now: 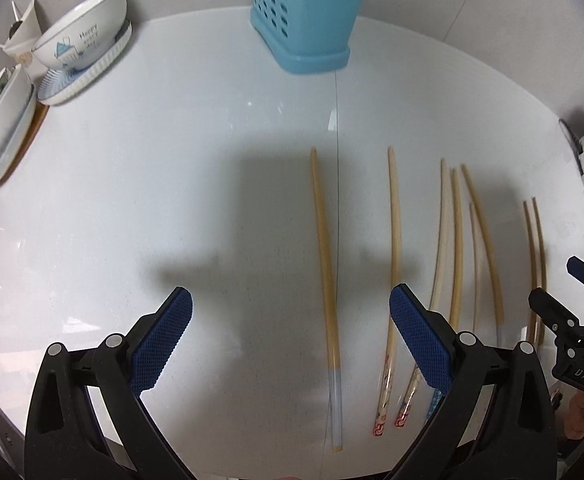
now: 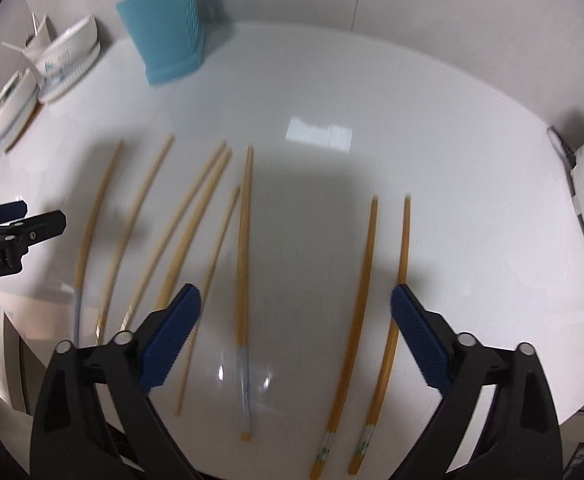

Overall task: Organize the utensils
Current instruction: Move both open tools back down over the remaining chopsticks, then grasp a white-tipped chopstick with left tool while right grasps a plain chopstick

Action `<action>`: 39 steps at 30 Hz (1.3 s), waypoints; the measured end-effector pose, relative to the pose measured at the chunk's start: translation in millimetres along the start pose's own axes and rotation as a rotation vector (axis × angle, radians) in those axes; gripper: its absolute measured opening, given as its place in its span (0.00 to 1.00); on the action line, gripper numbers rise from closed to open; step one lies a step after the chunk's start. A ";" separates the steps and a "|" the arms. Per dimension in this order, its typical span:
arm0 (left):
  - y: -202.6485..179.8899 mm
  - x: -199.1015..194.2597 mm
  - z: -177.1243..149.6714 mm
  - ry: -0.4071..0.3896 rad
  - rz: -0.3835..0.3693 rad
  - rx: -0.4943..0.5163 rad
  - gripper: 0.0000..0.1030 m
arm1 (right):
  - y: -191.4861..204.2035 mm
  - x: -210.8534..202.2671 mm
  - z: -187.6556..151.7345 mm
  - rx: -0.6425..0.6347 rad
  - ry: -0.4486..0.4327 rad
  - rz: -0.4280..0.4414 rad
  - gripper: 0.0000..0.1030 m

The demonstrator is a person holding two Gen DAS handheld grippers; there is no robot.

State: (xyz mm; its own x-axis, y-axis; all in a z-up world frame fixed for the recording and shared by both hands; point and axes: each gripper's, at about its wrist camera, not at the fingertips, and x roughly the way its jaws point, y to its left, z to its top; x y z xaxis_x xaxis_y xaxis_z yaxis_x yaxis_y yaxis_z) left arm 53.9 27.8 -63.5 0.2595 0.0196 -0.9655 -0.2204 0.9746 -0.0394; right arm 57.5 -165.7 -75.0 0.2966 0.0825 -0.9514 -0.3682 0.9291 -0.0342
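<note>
Reaching step: both my left tool (image 1: pixel 290 344) and right tool (image 2: pixel 296 334) gape wide and empty above the chopsticks (image 2: pixel 245 280) lying loose on the desk (image 2: pixel 432 168), blue holder (image 2: pixel 163 32) at 11 o'clock; next, I judge, pinch one stick

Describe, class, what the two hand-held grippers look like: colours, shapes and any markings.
Both the left gripper and the right gripper have black plastic fingers with silver rivets and blue cross-hatched pads. Seen from the other view, each body carries white lettering, partly cut off. No sleeves or cables show.
</note>
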 end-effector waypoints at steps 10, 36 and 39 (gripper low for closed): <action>-2.2 24.4 -15.5 0.131 0.045 0.007 0.88 | 12.1 17.8 -5.2 -0.053 0.138 0.020 0.55; -36.4 34.4 -10.4 0.225 0.037 0.117 0.26 | 48.8 54.3 23.0 -0.107 0.337 0.019 0.16; -44.3 32.4 -11.1 0.222 0.042 0.140 0.08 | 50.4 58.0 22.1 -0.102 0.348 0.022 0.11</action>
State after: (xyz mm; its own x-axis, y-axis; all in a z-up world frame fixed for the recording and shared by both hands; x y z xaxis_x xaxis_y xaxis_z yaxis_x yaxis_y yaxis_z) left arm 61.7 -17.3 -95.9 0.0365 0.0264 -0.9990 -0.0907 0.9956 0.0230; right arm 75.6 -106.2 -125.1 -0.0241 -0.0416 -0.9988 -0.4620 0.8865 -0.0258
